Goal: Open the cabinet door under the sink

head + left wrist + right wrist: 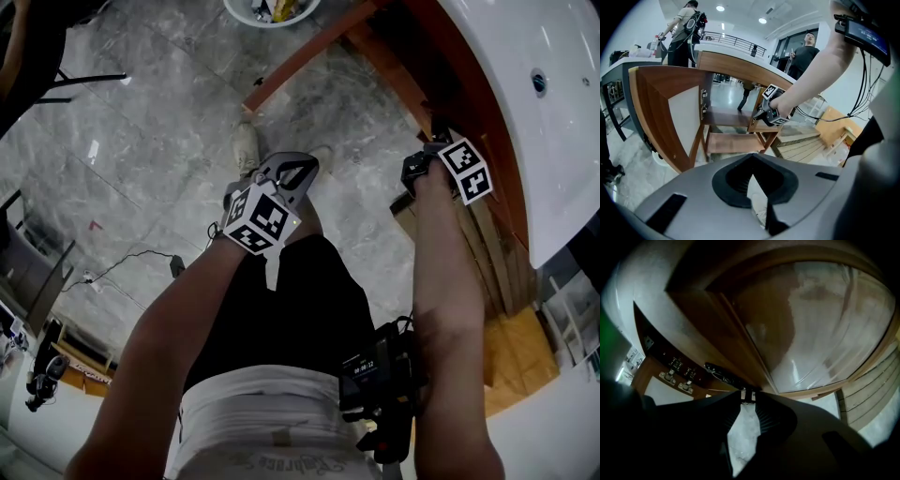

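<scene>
**Head view: right claw at a door edge below the sink**

Below the sink (553, 84), the right claw (419, 171) has its jaws apart with only floor showing between them. Its tips sit just at the free edge of the right cabinet door (811, 324). The other door (661, 117), further along under the sink, already hangs open. The left claw (292, 173) is closed on nothing, well away from the sink. The likely risk is that, without a firm bite on the edge, a pull slips off and the door falls back.
</scene>
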`<state>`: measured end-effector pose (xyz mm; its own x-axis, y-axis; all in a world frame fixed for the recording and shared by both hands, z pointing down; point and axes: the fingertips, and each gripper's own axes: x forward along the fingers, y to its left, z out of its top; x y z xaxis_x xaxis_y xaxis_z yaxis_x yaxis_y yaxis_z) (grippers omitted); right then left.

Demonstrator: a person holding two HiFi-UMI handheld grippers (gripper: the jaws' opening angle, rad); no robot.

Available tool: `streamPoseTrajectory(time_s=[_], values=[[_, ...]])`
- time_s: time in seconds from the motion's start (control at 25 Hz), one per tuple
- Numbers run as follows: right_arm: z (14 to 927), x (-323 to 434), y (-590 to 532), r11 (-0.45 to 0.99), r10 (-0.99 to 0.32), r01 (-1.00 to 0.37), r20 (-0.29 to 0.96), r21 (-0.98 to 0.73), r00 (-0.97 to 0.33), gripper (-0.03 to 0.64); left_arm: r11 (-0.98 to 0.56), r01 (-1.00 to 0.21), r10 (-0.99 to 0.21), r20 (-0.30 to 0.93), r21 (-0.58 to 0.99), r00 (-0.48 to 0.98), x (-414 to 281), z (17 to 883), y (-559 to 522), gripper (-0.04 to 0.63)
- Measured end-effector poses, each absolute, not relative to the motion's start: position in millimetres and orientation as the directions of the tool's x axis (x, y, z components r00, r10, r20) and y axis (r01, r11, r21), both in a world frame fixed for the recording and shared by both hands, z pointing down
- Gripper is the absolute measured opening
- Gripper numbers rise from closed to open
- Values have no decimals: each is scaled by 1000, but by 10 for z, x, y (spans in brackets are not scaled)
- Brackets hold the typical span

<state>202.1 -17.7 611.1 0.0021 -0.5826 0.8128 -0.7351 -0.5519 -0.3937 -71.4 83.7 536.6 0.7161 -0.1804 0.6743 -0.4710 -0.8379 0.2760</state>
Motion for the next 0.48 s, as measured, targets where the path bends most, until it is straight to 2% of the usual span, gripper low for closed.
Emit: streamPoseTrajectory(time_s=[0.48], values=[[6067,1804,99,-463,-572,-800,818,-383,-60,94,-874,-395,-123,657,283,744,-836,5300,975,9]])
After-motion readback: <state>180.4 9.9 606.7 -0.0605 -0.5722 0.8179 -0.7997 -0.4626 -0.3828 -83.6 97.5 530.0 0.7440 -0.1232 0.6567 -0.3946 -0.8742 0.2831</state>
